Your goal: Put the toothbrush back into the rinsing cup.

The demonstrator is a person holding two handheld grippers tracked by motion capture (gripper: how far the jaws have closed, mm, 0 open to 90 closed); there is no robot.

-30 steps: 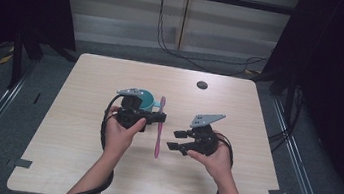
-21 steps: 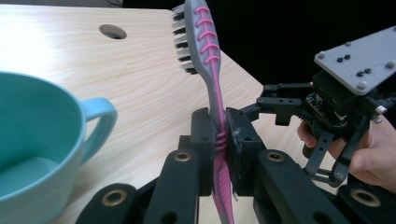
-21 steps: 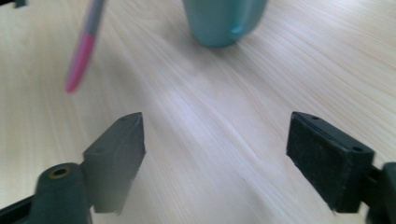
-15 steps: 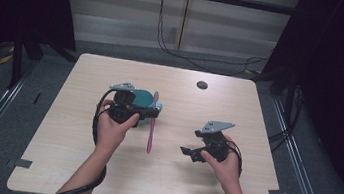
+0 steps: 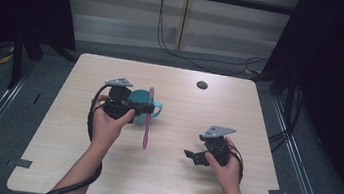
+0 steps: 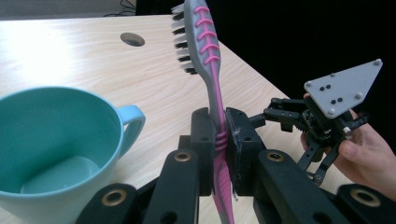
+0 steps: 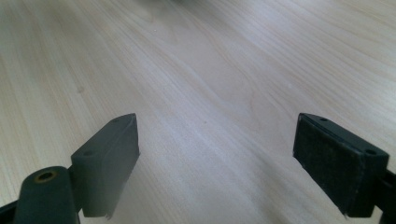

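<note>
Bristled pink toothbrush [image 6: 212,70], round teal mug [image 6: 56,149]

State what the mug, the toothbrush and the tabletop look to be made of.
Mug: probably glazed ceramic, given its thick teal wall with a soft sheen, though plastic is possible.
Toothbrush: grey moulded plastic with pink rubbery-looking ribs and dark and white bristles.
Tabletop: pale wood-grain surface, matte, likely laminate or veneer.

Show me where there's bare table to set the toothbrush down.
Bare wood lies between the left gripper and right gripper, and along the far edge around the dark hole. It is crowded at the teal mug, right beside the held toothbrush.
</note>
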